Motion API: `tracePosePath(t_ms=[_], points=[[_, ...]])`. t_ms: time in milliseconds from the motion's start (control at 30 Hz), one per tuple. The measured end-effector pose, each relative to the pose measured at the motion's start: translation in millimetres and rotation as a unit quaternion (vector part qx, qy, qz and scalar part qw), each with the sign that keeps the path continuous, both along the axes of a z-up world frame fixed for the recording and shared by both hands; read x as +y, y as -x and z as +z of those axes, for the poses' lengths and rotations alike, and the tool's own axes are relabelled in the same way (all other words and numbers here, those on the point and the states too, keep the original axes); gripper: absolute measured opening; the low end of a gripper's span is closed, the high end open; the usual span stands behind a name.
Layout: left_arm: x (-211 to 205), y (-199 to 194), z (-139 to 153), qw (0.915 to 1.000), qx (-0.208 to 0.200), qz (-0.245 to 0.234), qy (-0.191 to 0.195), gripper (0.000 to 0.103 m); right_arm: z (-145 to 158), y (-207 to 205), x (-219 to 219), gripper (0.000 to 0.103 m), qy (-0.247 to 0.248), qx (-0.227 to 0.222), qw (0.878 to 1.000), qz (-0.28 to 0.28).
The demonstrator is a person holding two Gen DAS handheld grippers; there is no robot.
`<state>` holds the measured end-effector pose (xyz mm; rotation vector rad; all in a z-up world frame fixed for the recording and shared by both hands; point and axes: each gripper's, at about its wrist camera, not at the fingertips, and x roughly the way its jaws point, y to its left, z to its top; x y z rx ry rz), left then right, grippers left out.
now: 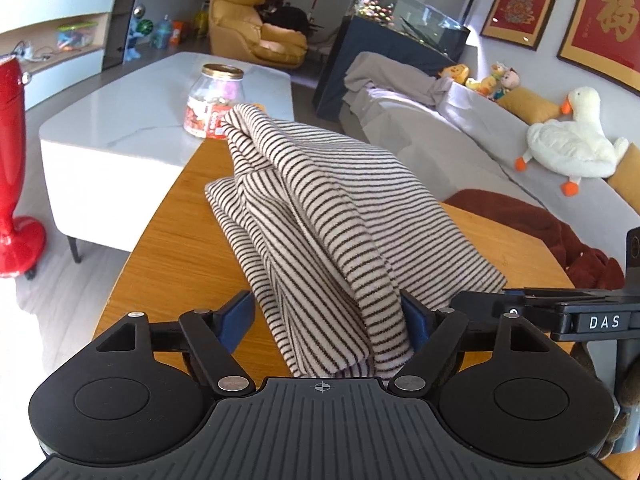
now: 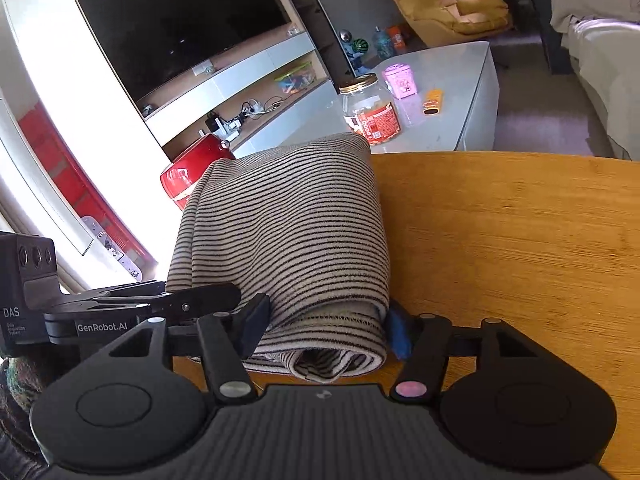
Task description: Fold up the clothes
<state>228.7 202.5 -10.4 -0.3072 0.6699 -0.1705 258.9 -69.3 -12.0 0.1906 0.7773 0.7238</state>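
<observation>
A beige garment with thin dark stripes [image 1: 320,208] lies folded in a thick bundle on the round wooden table [image 1: 172,248]. My left gripper [image 1: 326,320] is open, its blue pads on either side of the bundle's near end. In the right wrist view the same striped garment [image 2: 288,240] shows as a rolled fold on the wooden table [image 2: 520,240]. My right gripper [image 2: 326,328] is open around its near rolled edge. Each gripper shows at the edge of the other's view, the right gripper [image 1: 560,312] and the left gripper [image 2: 120,308].
A white coffee table [image 1: 132,120] behind holds a glass jar [image 1: 214,100], a pink tin [image 2: 400,80] and an orange object [image 2: 433,101]. A red stand [image 1: 12,168] is left, a grey sofa [image 1: 460,148] with a plush goose [image 1: 572,140] right.
</observation>
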Motion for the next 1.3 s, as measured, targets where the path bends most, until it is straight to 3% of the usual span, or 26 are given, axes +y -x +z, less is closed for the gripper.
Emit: tracePosePath(t_ms=[100, 267, 433, 567, 733, 867, 1000, 1133, 1300], points=[[-2, 11, 2, 0.9993, 0.004, 0.037, 0.009, 0.085, 1, 7, 3, 0.070, 0.019, -0.017, 1.000, -0.010], [-25, 49, 16, 0.9942, -0.006, 0.106, -0.018, 0.090, 6, 30, -6, 0.103, 0.051, -0.048, 0.997, -0.032], [-64, 88, 17, 0.9888, -0.005, 0.135, -0.063, 0.103, 5, 54, -29, 0.103, 0.075, -0.060, 0.994, -0.051], [-89, 103, 6, 0.9835, 0.019, 0.151, -0.097, 0.103, 8, 70, -49, 0.103, 0.071, -0.061, 0.994, -0.060], [-93, 115, -2, 0.9802, 0.017, 0.170, -0.100, 0.103, -2, 92, -57, 0.103, 0.100, -0.087, 0.990, -0.053], [-85, 120, -3, 0.9810, 0.007, 0.178, -0.077, 0.103, -9, 88, -68, 0.103, 0.074, -0.059, 0.994, -0.060], [-87, 118, -2, 0.9803, 0.009, 0.178, -0.084, 0.103, -11, 90, -73, 0.103, 0.063, -0.057, 0.994, -0.066], [-93, 113, -1, 0.9777, 0.019, 0.181, -0.105, 0.103, -11, 92, -62, 0.103, 0.099, -0.064, 0.990, -0.075], [-103, 108, -3, 0.9690, 0.041, 0.194, -0.148, 0.103, -14, 90, -36, 0.103, 0.196, -0.083, 0.974, -0.077]])
